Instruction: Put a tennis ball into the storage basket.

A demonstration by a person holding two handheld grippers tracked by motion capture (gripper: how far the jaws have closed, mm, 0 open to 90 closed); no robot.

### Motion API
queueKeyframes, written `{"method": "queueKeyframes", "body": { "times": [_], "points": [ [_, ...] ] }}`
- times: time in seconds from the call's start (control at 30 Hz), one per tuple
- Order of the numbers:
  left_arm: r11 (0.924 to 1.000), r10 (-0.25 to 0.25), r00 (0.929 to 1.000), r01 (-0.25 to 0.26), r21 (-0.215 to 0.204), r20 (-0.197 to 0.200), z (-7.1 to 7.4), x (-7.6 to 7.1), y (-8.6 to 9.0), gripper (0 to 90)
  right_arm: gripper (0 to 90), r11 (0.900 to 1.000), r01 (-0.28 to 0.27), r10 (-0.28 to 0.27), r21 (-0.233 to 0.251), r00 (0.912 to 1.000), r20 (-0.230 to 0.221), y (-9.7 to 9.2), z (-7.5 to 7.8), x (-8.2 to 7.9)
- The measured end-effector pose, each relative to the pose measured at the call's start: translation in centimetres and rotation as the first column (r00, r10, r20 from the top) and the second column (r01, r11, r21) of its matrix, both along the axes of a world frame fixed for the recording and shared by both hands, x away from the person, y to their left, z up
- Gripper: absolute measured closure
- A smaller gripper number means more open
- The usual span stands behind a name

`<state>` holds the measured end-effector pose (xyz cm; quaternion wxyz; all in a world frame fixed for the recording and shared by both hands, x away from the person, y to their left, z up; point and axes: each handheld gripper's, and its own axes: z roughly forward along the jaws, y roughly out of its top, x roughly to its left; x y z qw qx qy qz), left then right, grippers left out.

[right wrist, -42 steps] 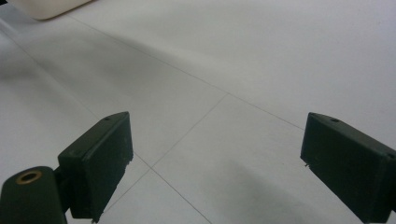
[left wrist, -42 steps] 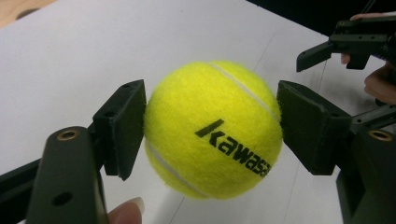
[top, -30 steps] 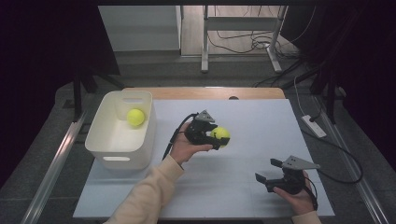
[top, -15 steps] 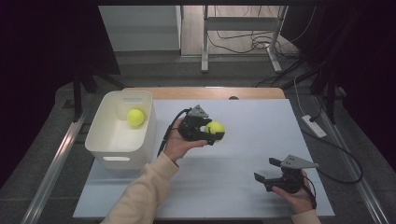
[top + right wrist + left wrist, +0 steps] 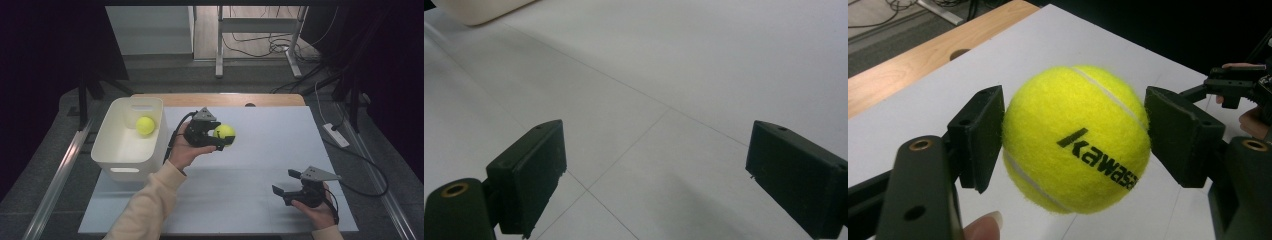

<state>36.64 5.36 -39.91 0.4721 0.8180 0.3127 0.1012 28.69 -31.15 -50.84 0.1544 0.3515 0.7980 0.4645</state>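
Left gripper: the left gripper (image 5: 220,139) is held in the person's left hand (image 5: 186,152) above the white mat (image 5: 260,165), toward the mat's far-left part and just to the right of the white bin (image 5: 114,150).
Left gripper state: its jaws are clamped on the tennis ball (image 5: 1077,139); in the left gripper view both pads (image 5: 979,135) press the ball's felt on opposite sides.
Held ball: yellow-green, with a white seam and black lettering facing the camera; it hangs clear of the mat, with the mat's surface visible beneath it. In the high view the tennis ball (image 5: 224,133) sits at the right-hand end of the gripper.
Second ball: a second tennis ball (image 5: 145,125) lies inside the white bin, at the bin's far end.
Bin: stands on the mat's left edge, near the far-left corner of the table (image 5: 230,99); a handle slot shows in its near wall.
Right gripper: the right gripper (image 5: 281,192) is held in the person's right hand (image 5: 320,212) near the mat's near-right corner, well apart from the left gripper.
Right gripper state: jaws stand wide apart with nothing between them; the right gripper view shows bare mat between the two pads (image 5: 535,170).
Table: wooden top, its far edge showing beyond the mat.
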Motion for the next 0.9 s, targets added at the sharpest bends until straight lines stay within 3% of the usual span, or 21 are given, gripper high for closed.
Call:
{"method": "queueKeyframes", "body": {
  "times": [0.9],
  "points": [
    [0.9968, 0.08, 0.9956, -0.079, -0.013, 0.05, 2.3, -0.4, 2.8, 28.1, 9.1, 1.0, -0.005, 0.005, 0.002, 1.0, 0.004, 0.2, 0.0, 0.1]
  ]
}}
